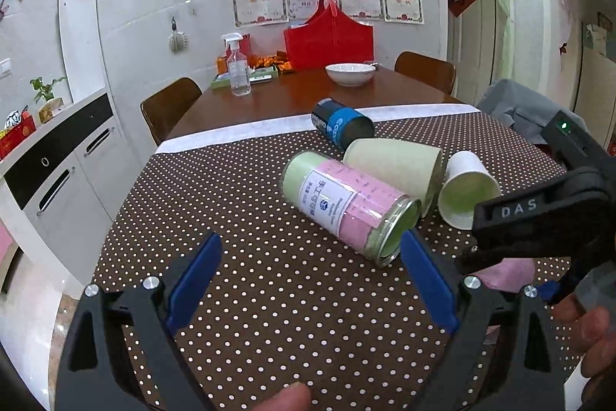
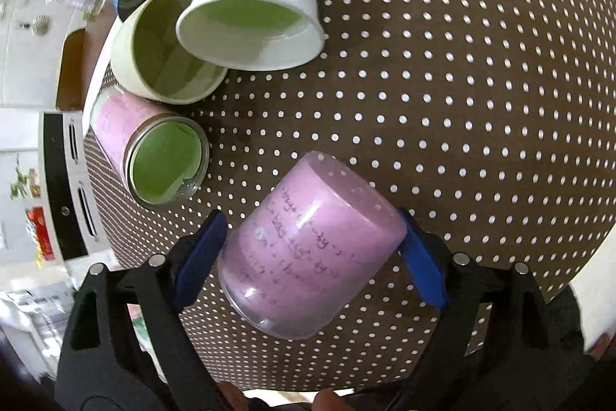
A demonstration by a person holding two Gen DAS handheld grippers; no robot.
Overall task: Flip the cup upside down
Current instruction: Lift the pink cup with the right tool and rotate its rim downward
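My right gripper (image 2: 312,253) is shut on a pink glass cup (image 2: 308,257) and holds it tilted above the dotted tablecloth (image 2: 462,103), base pointing away from me. A sliver of that pink cup (image 1: 508,272) shows in the left wrist view under the right gripper's black body (image 1: 539,218). My left gripper (image 1: 308,280) is open and empty, low over the cloth. Just beyond its right finger (image 1: 427,280) lies a pink-labelled glass jar (image 1: 346,203) on its side, mouth toward me.
A pale green cup (image 1: 392,168), a white paper cup (image 1: 466,187) and a blue-black can (image 1: 338,126) lie on their sides on the cloth (image 1: 231,203). Farther back on the wooden table stand a white bowl (image 1: 349,73), a spray bottle (image 1: 238,68) and a red bag (image 1: 329,39). Chairs surround it.
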